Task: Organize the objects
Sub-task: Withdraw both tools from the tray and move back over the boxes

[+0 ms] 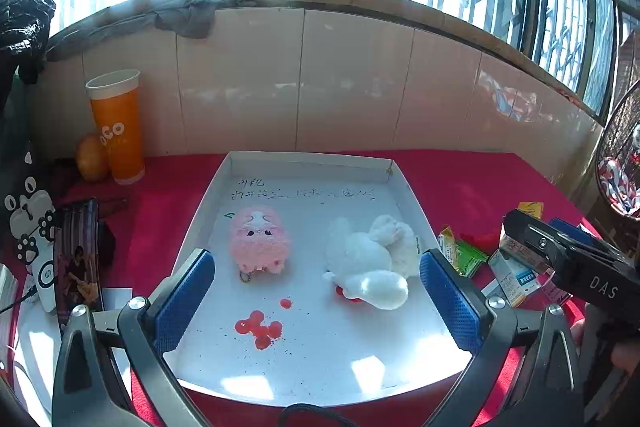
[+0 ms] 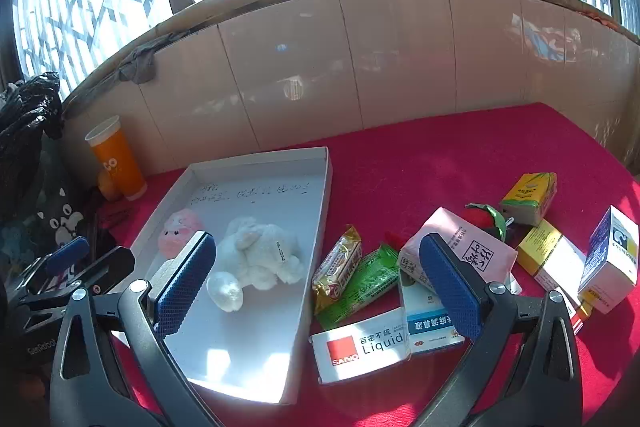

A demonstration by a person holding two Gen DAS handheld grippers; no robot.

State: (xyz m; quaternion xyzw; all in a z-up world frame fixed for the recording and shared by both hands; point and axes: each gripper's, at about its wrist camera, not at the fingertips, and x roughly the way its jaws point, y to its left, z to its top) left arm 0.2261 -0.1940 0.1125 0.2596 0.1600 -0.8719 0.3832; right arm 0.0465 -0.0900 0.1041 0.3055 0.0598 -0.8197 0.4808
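Observation:
A white tray (image 1: 308, 163) lies on the red cloth and holds a pink plush (image 1: 259, 239) and a white plush (image 1: 372, 259). My left gripper (image 1: 316, 301) hovers open over the tray's near part, nothing between its blue pads. My right gripper (image 2: 316, 285) is open and empty above the tray's (image 2: 256, 161) right edge. A gold snack bar (image 2: 338, 267), a green packet (image 2: 360, 285), a pink box (image 2: 468, 251), a white SANO box (image 2: 360, 347), a strawberry toy (image 2: 484, 219), a yellow carton (image 2: 528, 197) and a blue-white box (image 2: 612, 255) lie right of the tray.
An orange cup (image 1: 116, 127) and a round fruit (image 1: 92, 159) stand by the tiled wall at back left. A phone (image 1: 76, 259) and a cat-print bag (image 1: 28, 223) sit at the left. Red stains (image 1: 260, 327) mark the tray floor. The right gripper's body (image 1: 568, 259) juts in from the right.

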